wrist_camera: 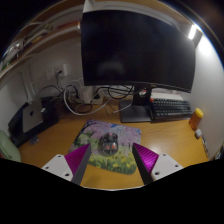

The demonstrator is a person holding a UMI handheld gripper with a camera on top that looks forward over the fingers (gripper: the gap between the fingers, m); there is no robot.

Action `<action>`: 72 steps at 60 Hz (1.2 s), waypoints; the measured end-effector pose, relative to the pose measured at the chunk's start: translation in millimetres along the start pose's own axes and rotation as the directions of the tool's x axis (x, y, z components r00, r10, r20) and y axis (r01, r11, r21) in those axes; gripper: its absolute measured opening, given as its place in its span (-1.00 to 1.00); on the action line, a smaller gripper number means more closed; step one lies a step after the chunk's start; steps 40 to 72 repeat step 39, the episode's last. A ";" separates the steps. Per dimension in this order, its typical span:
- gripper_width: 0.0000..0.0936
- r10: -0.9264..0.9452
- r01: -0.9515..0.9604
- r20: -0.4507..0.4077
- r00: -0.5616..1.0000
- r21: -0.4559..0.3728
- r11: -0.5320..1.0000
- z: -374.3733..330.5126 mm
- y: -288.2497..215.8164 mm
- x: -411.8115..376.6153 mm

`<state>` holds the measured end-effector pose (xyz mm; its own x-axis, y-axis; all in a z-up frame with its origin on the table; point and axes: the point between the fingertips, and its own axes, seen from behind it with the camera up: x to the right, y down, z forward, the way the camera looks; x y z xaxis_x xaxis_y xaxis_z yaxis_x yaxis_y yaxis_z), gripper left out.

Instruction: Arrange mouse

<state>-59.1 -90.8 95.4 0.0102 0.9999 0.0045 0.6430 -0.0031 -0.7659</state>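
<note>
My gripper (111, 158) holds its magenta fingers apart above a patterned mouse mat (109, 148). A small dark mouse (108, 146) lies on it between them. Beyond stand a monitor (137, 48) and keyboard (171, 107). I see no readable writing.

Dim overall; ceiling light (193, 32) glaring at upper right (small, blown out), strong fisheye bending at edges, soft focus throughout.

Smooth wooden desk (170, 140); glossy black monitor (137, 48); printed cloth mat (110, 148).
</note>
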 end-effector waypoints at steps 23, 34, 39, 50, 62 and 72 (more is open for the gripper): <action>0.82 -0.006 0.007 0.025 1.000 -0.032 0.999 -161.3 55.1 13.2; 0.82 -0.032 0.032 -0.004 0.999 -0.040 0.999 -176.1 80.1 37.2; 0.82 -0.063 0.062 -0.010 0.998 -0.027 0.998 -181.1 81.3 47.5; 0.82 -0.063 0.062 -0.010 0.998 -0.027 0.998 -181.1 81.3 47.5; 0.82 -0.063 0.062 -0.010 0.998 -0.027 0.998 -181.1 81.3 47.5; 0.82 -0.063 0.062 -0.010 0.998 -0.027 0.998 -181.1 81.3 47.5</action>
